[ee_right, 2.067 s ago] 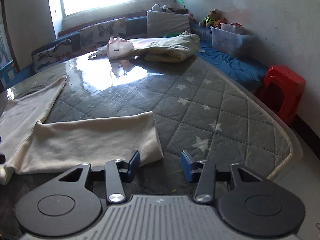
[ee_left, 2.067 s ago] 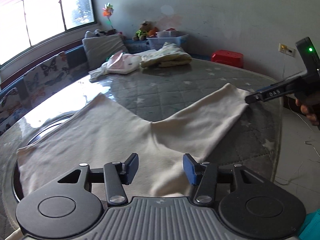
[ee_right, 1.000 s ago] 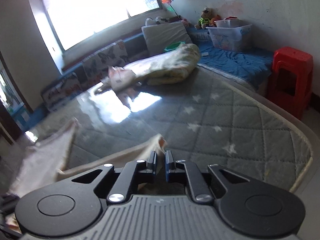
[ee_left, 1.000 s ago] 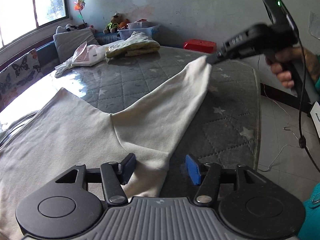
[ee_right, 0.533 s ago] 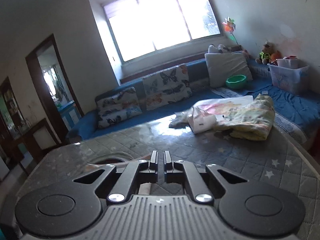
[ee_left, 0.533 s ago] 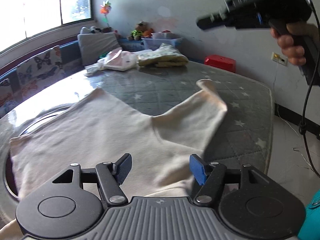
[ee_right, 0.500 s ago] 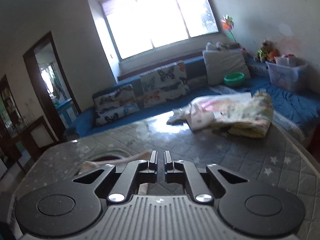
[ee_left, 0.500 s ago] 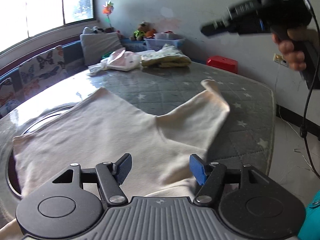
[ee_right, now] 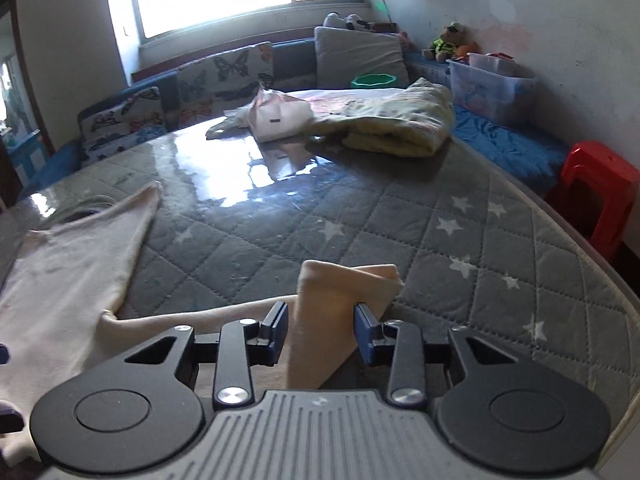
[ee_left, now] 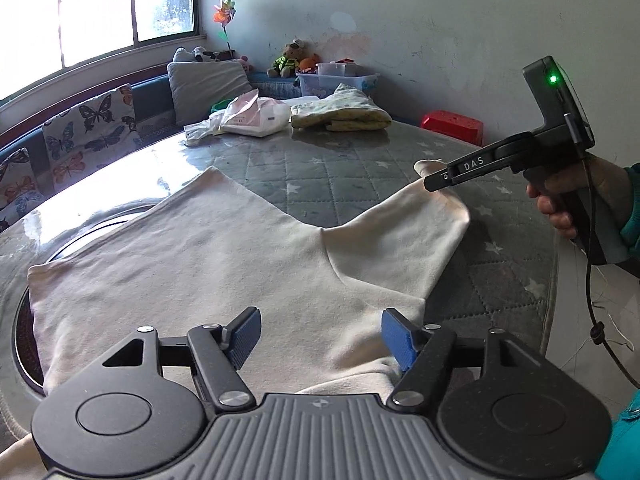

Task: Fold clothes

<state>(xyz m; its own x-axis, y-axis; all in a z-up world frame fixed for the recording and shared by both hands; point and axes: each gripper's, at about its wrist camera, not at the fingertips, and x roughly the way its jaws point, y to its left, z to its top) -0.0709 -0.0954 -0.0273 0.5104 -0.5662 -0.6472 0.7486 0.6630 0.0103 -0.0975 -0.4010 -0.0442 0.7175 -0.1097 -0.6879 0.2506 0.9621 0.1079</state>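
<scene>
A cream long-sleeved garment [ee_left: 208, 264] lies spread on the round glass-topped table [ee_left: 352, 160]. My left gripper [ee_left: 318, 332] is open and empty, just above the garment's near edge. My right gripper [ee_right: 320, 330] is open, its jaws either side of the sleeve's folded-back cuff [ee_right: 344, 292], which rests on the table. In the left wrist view the right gripper [ee_left: 430, 182] sits at that sleeve end [ee_left: 428, 216]. The garment's body [ee_right: 60, 264] shows at the left of the right wrist view.
A folded pale yellow blanket [ee_left: 340, 114] and a pink-and-white bag [ee_left: 252, 116] lie at the table's far side. A red stool [ee_right: 596, 188] stands beyond the right edge. A cushioned bench with butterfly pillows [ee_right: 224, 72] runs under the window.
My right gripper came down from high above the table to the sleeve cuff and went from shut to open. The sleeve end now lies folded back. My left gripper stayed open and nearly still.
</scene>
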